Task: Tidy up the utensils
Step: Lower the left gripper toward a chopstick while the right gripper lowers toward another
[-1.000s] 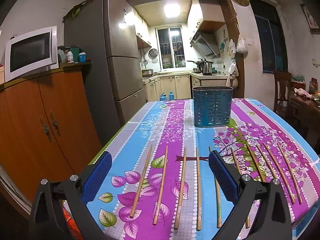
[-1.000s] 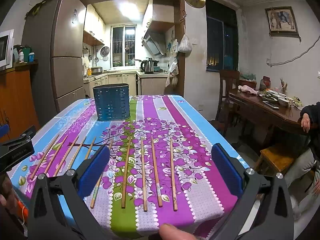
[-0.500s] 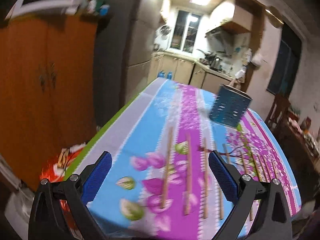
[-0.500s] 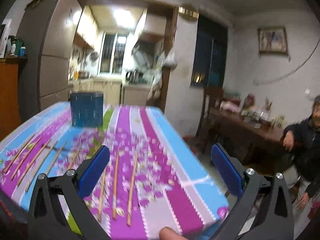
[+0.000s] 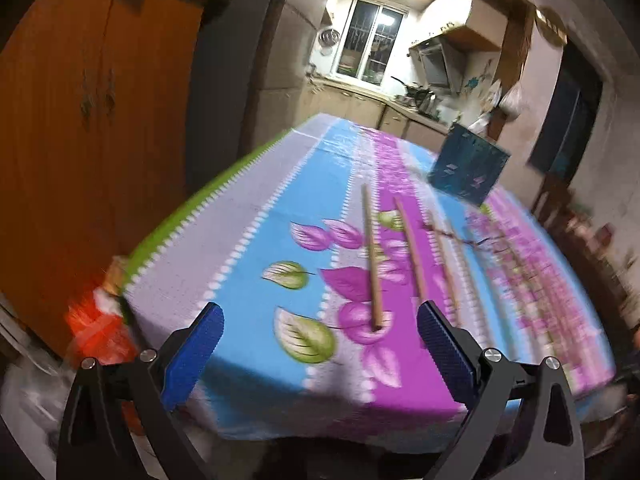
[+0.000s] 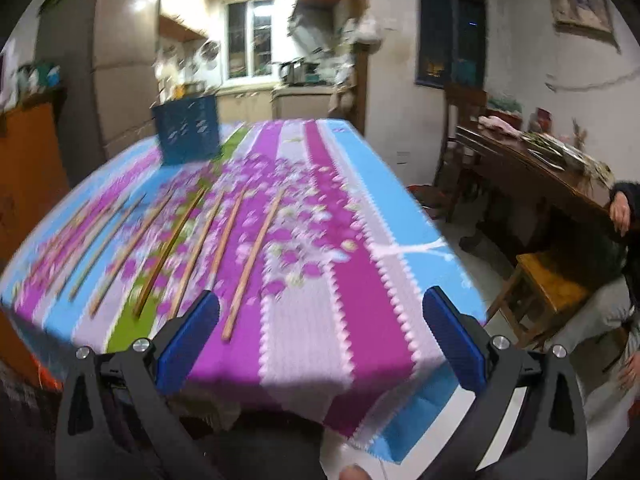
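Note:
Several wooden chopsticks lie in a row on the flowered tablecloth (image 5: pixel 256 248). The leftmost chopstick (image 5: pixel 371 260) points at my left gripper (image 5: pixel 320 316), which is open and empty near the table's front left corner. In the right wrist view the rightmost chopstick (image 6: pixel 254 266) lies just ahead of my right gripper (image 6: pixel 322 300), open and empty above the front edge. A dark blue perforated utensil holder (image 5: pixel 468 166) (image 6: pixel 188 130) stands upright further back on the table. Both views are blurred by motion.
An orange wooden cabinet (image 5: pixel 92 100) stands left of the table, with a red bag (image 5: pixel 96 328) on the floor by the corner. To the right are a dark wooden side table (image 6: pixel 532 168), a stool (image 6: pixel 548 284) and a seated person's hand (image 6: pixel 620 212).
Both grippers have swung apart and tilted: the left one toward the table's left corner, the right one toward its right side. Both stayed open. The chopsticks and holder have not moved.

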A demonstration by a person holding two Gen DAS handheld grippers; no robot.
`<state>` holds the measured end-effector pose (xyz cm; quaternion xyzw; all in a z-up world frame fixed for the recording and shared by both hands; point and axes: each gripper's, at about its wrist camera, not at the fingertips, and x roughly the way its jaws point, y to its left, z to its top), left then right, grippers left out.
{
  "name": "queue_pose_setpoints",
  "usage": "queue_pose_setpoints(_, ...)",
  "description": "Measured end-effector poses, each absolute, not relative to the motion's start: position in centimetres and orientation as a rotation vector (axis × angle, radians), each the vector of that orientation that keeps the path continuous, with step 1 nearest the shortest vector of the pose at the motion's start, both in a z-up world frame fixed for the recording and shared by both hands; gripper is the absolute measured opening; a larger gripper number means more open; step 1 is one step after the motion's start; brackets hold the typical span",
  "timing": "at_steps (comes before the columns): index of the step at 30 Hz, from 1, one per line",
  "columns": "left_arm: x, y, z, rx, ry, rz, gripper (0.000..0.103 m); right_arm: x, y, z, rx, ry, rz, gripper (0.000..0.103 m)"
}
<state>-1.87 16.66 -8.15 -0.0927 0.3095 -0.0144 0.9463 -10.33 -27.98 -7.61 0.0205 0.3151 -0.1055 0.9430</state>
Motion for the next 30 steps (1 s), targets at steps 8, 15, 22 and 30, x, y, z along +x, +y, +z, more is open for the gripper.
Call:
queue_pose_setpoints(8, -1.1, 15.0, -8.0, -0.085, 0.616, -0.039, 0.095, -7.8, -22.8, -7.8, 0.024, 0.637, 0.045, 0.060)
queue_pose_setpoints(15, -0.9, 12.5, -8.2, 0.043, 0.575, -0.117, 0.087, -6.2, -18.9, -8.5, -0.053, 0.671, 0.144, 0.020)
queue_pose_setpoints(22, -0.3, 12.4, -8.8, 0.079, 0.574, -0.137, 0.087, -6.4, -18.4, -9.9, -0.132, 0.666, 0.041, 0.019)
queue_pose_setpoints(30, -0.2, 13.1, -8.5, 0.077, 0.554, -0.150, 0.087, -7.0, -18.7, -11.3, -0.113, 0.682, 0.014, 0.019)
